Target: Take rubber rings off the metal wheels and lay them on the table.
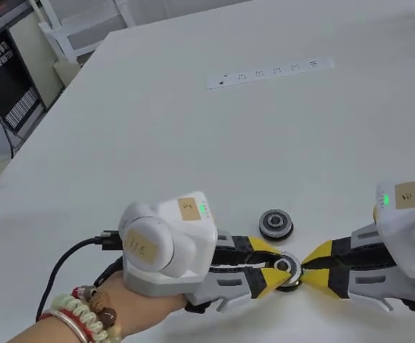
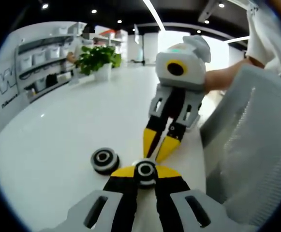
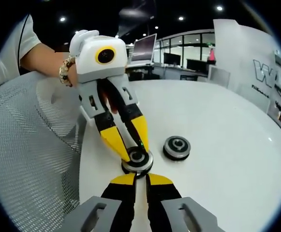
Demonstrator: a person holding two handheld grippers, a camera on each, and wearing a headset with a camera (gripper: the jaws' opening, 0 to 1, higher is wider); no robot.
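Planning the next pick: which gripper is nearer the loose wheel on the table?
Left. The left gripper lies with one jaw right beside the loose wheel; the right gripper meets the held wheel from the other side, farther off.

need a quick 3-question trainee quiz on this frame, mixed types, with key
1. True or false: the left gripper and the right gripper both have their tips at the same wheel.
2. The second wheel is: A) stacked on the first, B) lying apart on the table, C) inside a gripper's jaws.
3. How many wheels does the head view show?
Key: 1 true; 2 B; 3 two.
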